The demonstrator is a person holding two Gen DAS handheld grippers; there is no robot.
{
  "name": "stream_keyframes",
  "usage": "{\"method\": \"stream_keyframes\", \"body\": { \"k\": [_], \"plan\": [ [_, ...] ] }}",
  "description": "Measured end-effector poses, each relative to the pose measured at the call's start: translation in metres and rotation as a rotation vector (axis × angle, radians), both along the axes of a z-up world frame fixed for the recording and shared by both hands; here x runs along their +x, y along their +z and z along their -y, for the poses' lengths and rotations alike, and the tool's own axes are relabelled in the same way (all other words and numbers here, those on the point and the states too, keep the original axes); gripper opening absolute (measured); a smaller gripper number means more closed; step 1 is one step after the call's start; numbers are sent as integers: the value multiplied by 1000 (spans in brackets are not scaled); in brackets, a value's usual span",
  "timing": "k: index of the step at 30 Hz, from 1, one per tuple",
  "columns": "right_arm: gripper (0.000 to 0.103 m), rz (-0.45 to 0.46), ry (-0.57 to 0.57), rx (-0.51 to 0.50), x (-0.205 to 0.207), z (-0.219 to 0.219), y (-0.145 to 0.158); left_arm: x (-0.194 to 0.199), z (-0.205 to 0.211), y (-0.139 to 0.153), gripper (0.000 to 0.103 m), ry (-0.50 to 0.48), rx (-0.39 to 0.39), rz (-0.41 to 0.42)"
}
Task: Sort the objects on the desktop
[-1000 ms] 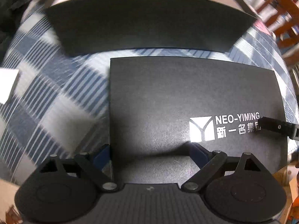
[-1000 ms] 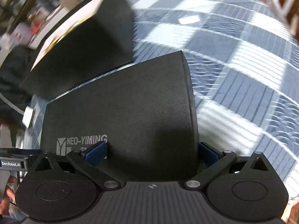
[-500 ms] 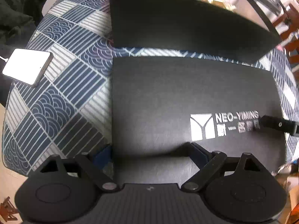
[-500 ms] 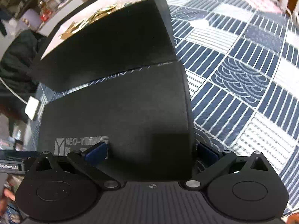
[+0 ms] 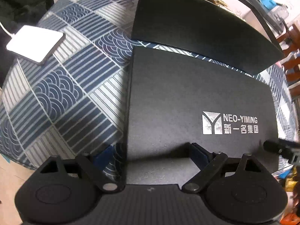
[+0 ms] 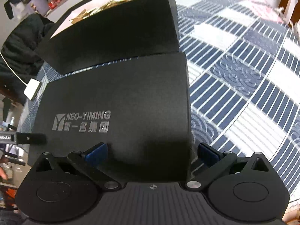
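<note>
A flat black box lid (image 5: 187,103) printed NEO-YIMING lies over the patterned tablecloth; it also shows in the right wrist view (image 6: 121,97). My left gripper (image 5: 151,153) straddles the lid's left corner, one pad above it and one beside its edge. My right gripper (image 6: 151,151) straddles the right corner the same way. Whether either one clamps the lid I cannot tell. Behind the lid stands the open black box (image 5: 196,22), with gold scraps inside, also in the right wrist view (image 6: 116,28).
A white phone (image 5: 35,43) on a cable lies at the table's left edge, also in the right wrist view (image 6: 32,89). The blue and white tablecloth (image 6: 243,78) stretches to the right. Wooden chairs (image 5: 290,56) stand beyond the table.
Both grippers and the lid have drawn back from the open box and to the right. The phone has come into view. The grippers' hold on the lid looks the same.
</note>
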State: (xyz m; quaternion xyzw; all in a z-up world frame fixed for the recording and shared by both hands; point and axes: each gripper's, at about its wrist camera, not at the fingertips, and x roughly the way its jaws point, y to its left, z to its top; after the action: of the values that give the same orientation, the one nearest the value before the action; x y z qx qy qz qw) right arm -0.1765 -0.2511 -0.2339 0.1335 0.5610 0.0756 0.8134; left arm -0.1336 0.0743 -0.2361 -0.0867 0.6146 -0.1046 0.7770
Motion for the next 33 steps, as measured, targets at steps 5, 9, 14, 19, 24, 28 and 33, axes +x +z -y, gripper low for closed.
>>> {"method": "stream_keyframes", "body": {
  "k": [5, 9, 14, 19, 24, 28, 33],
  "plan": [
    [103, 7, 2, -14, -3, -7, -3, -2, 5, -3, 103, 5, -21, 1],
    [103, 15, 4, -19, -4, -8, -4, -3, 5, -4, 103, 5, -30, 7],
    [103, 9, -27, -5, -5, -6, -5, -7, -3, -9, 103, 11, -72, 38],
    [103, 8, -40, -9, -5, -7, -4, -11, -2, -10, 103, 20, -66, 54],
    [103, 5, -8, -44, -4, -14, 0, -7, 9, -4, 103, 1, -7, 43],
    [103, 29, 23, -32, -10, -13, 8, -5, 11, 6, 103, 4, 11, 50],
    [103, 50, 29, -5, -16, -6, 22, -2, 17, 23, 103, 3, 34, 74]
  ]
}}
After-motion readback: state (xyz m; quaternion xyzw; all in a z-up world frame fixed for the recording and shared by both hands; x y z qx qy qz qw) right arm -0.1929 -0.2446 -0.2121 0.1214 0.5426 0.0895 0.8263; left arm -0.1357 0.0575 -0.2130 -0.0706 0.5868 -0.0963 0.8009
